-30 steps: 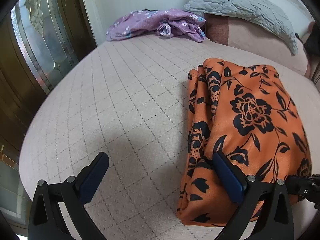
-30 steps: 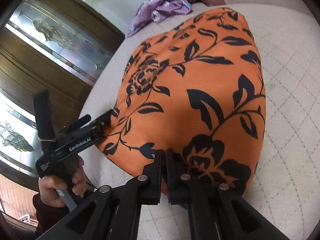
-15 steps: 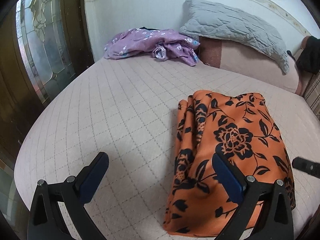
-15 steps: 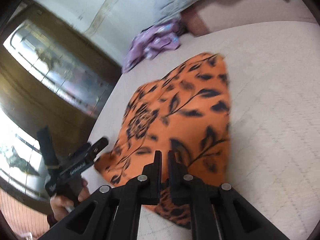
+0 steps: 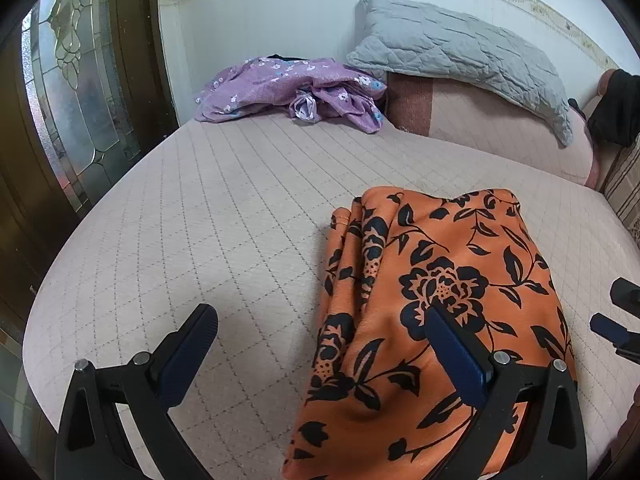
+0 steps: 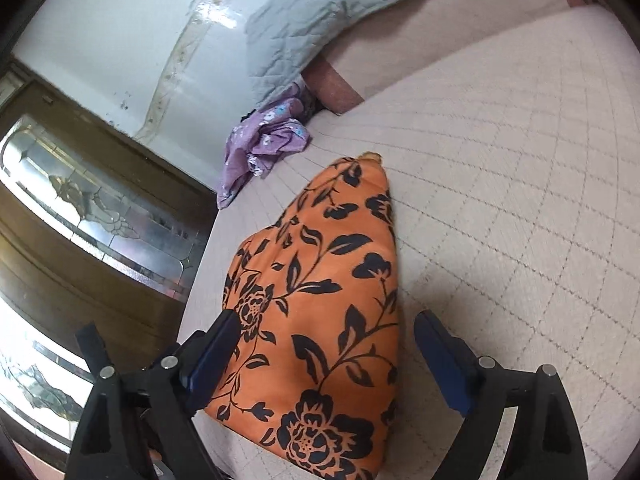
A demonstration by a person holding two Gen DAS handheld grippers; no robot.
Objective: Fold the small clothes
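A folded orange cloth with black flowers (image 5: 440, 260) lies flat on the quilted bed (image 5: 200, 200). My left gripper (image 5: 320, 312) is open just above the bed at the cloth's near left edge; its right finger (image 5: 452, 344) hangs over the fabric and its left finger over bare bed. In the right wrist view the same cloth (image 6: 320, 260) lies under my right gripper (image 6: 326, 320), whose jaws are opening wide on either side of the cloth's near end, with neither pad pressing on it. The right gripper's tips (image 5: 616, 320) show at the left wrist view's right edge.
A crumpled purple flowered garment (image 5: 288, 88) lies at the bed's far end by the wall, next to a grey quilted pillow (image 5: 460, 48). A wooden door with patterned glass (image 5: 68, 80) stands along the left side. The bed's edge curves close to it.
My right gripper was shut on the orange cloth's near edge and has opened, letting it go while drawing back and rolling. The cloth now rests flat. The left gripper lifted slightly, still open.
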